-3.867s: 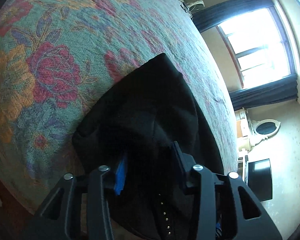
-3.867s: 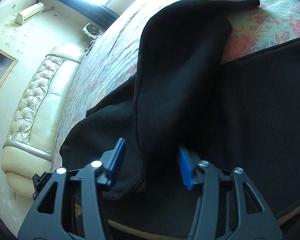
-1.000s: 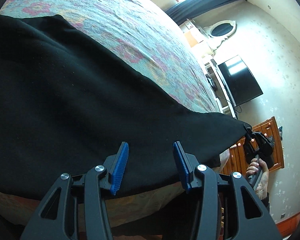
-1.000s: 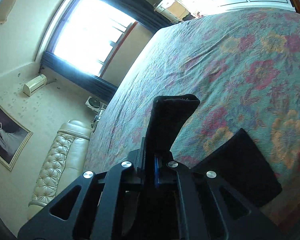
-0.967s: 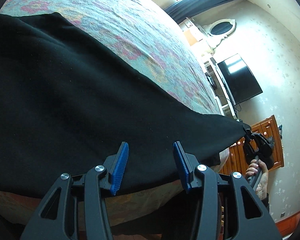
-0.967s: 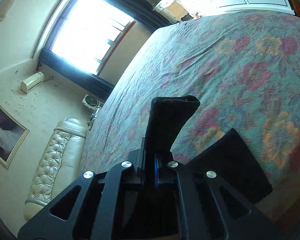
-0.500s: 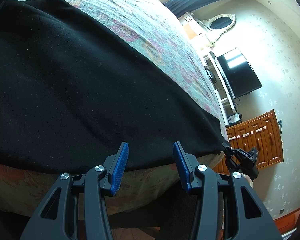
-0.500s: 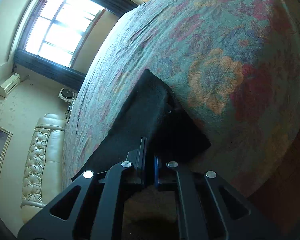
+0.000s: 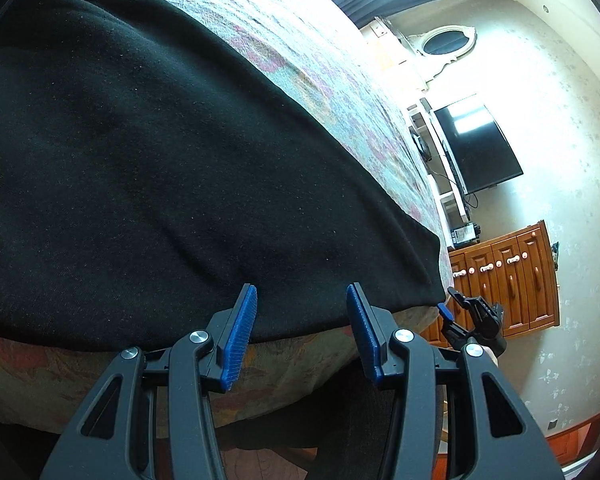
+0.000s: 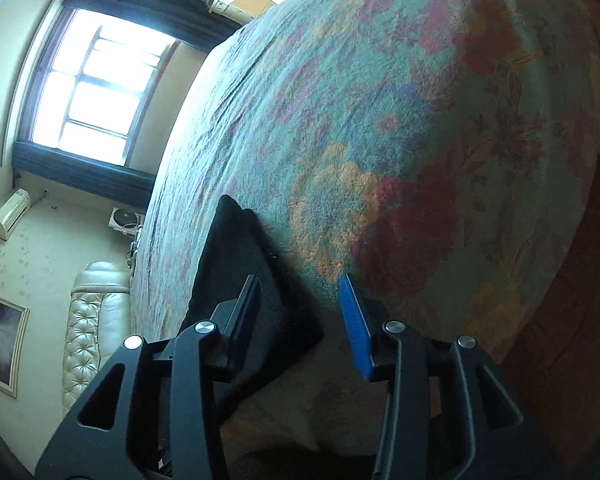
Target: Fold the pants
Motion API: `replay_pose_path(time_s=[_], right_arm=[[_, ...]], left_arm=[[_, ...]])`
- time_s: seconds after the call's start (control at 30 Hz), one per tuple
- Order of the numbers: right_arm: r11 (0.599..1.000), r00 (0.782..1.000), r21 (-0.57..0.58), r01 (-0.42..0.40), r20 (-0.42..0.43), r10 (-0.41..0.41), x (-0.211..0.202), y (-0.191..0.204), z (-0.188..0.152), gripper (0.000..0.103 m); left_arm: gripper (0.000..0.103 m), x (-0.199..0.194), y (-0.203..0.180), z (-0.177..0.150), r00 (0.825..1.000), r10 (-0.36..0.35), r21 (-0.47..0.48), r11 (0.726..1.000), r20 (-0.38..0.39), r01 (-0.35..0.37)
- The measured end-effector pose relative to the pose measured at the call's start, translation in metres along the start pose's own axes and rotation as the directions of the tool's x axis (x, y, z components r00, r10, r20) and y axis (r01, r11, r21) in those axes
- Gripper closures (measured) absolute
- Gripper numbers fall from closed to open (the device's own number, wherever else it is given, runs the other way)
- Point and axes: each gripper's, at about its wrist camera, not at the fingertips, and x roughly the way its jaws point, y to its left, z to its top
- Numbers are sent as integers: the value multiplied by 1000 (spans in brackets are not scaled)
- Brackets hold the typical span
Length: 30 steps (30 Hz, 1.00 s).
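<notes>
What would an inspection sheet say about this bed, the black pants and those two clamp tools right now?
Surface: bed with a floral cover, pants along its near edge.
Job's things: black pants spread flat; one end lies at the bed's edge.
Clutter: nothing seen on the bed.
Grippers: left gripper open, holding nothing; right gripper has just been opening, pads off the cloth.
Cables: wires by the television.
Surroundings: window, cream sofa, wooden cabinet.

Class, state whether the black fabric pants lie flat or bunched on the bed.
Flat: the black fabric pants lie smooth across the floral bedspread, edge straight.
</notes>
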Motion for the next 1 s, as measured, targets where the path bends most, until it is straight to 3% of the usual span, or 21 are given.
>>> replay_pose_path(time_s=[0.07, 0.2, 0.3, 0.43, 0.5, 0.57, 0.6, 0.7, 0.83, 0.97, 1.0], right_arm=[[998, 995, 20, -59, -81, 61, 16, -2, -5, 61], [993, 989, 52, -104, -99, 109, 20, -7, -6, 61], [996, 985, -42, -79, -157, 71, 19, 5, -9, 85], [973, 998, -225, -58, -45, 49, -4, 37, 1, 88], [933, 997, -357, 49, -31, -64, 6, 47, 2, 88], [920, 986, -376, 111, -73, -148, 26, 30, -2, 87], [938, 991, -338, 73, -77, -105, 26, 19, -1, 87], [982, 996, -184, -32, -91, 15, 10, 2, 12, 78], [988, 1000, -157, -6, 25, 10, -23, -4, 40, 42], [981, 996, -176, -83, -45, 76, -6, 5, 66, 39], [978, 991, -167, -121, -84, 108, 4, 7, 72, 39]], left_arm=[[56, 0, 0, 1, 1000, 1, -2, 1000, -1, -1], [56, 2, -1, 1, 1000, 2, -12, 1000, -2, -2], [56, 2, -3, 1, 1000, 8, -18, 1000, 1, -8], [51, 3, -6, 1, 1000, 2, -18, 1000, 4, -2], [48, 4, -9, 0, 1000, 2, -2, 1000, 8, -2], [47, 4, -11, -2, 1000, 3, 20, 1000, 13, -3], [47, 3, -12, -4, 1000, 4, 31, 1000, 13, -4], [47, 0, -13, -5, 1000, -7, 43, 999, 9, 6], [47, -6, -16, -1, 999, -35, 41, 999, 20, 34], [46, -11, -23, 5, 999, -32, 77, 997, 43, 29], [41, -12, -24, 8, 998, -23, 88, 996, 54, 19]])
